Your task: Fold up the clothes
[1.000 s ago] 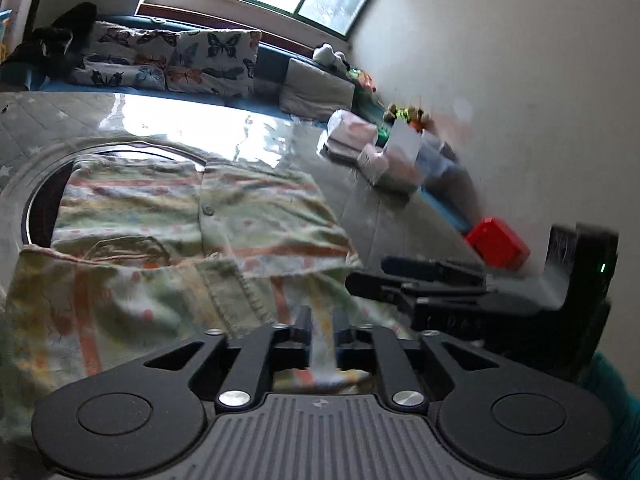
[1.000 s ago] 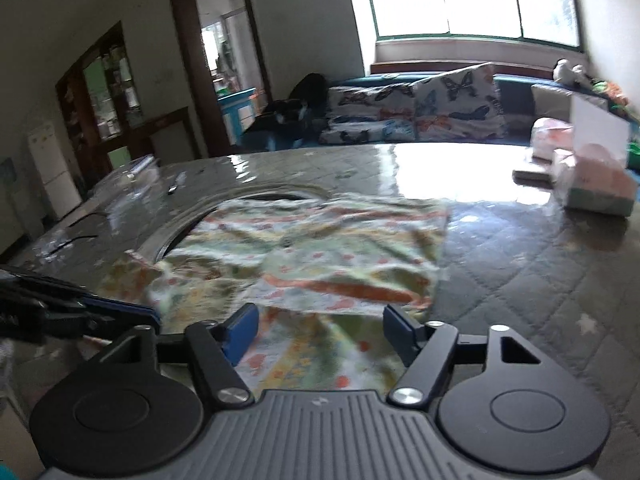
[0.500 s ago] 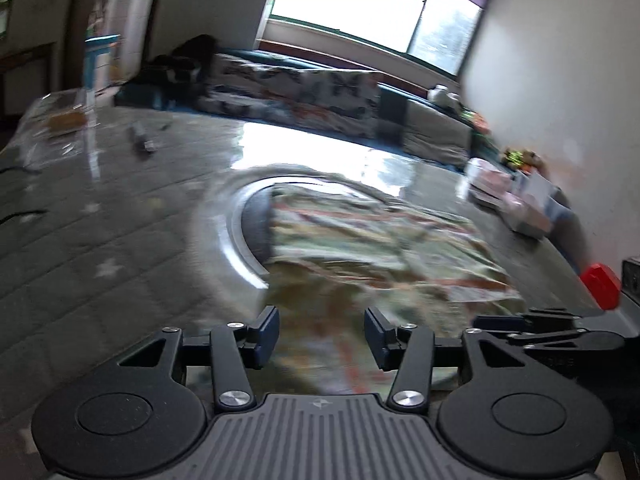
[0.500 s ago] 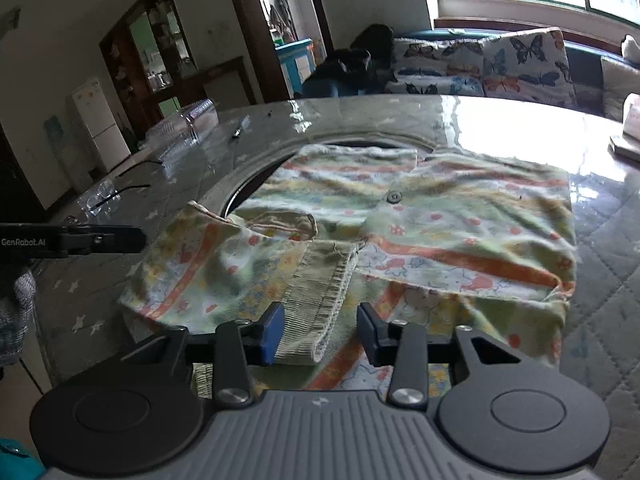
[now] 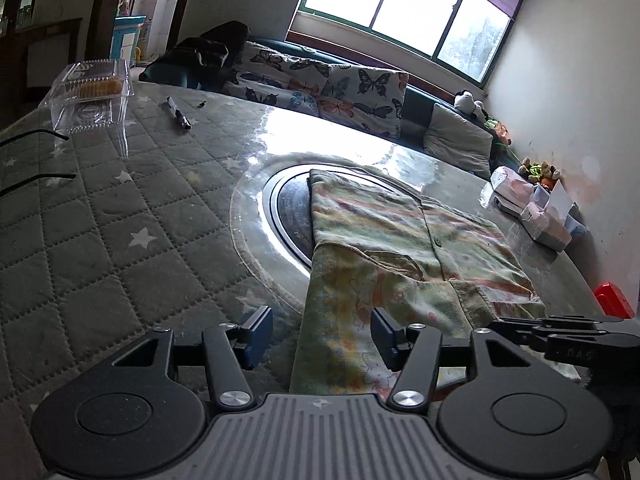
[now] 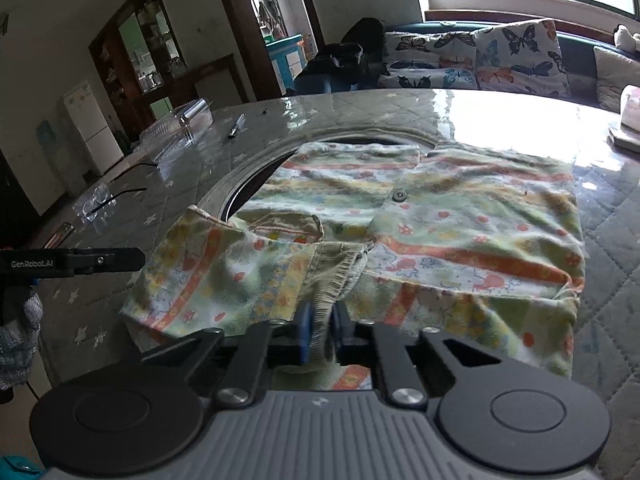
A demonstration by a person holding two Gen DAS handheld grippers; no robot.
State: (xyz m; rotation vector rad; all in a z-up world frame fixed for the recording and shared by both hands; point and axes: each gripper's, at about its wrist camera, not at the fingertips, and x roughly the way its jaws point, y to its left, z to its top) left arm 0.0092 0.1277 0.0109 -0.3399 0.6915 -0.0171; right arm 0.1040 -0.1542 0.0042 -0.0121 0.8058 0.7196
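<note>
Garment: a printed child's top (image 6: pixel 432 216) lies spread on the quilted worktop (image 5: pixel 120 216), partly over a round dark inset (image 5: pixel 292 216) in it; flat cloth is what makes a straight crease possible.
Sleeve: one sleeve (image 6: pixel 224 276) lies turned in across the body, its ribbed cuff (image 6: pixel 336 276) pointing at the near edge, so the outline is already narrowed on that side.
Right tool: the right tool (image 6: pixel 320 336) is pressed together on the ribbed cuff; the thicker rib gives a firmer hold than the thin print, and a hold at the sleeve's end lets the whole sleeve be led at once.
Left tool: the left tool (image 5: pixel 316 336) is spread and holds nothing, its gap lined up with the near left border of the cloth, probably so it can pin or take that side.
Stage: partly folded, judged from the turned-in sleeve; whether the cuff is being laid down or lifted for a correction cannot be told.
Risk: a pull on the cuff may drag the body of the top askew, since nothing holds it down.
Clutter: a clear plastic box (image 5: pixel 90 96) and a pen (image 5: pixel 178 114) sit well apart from the cloth, out of the way.
</note>
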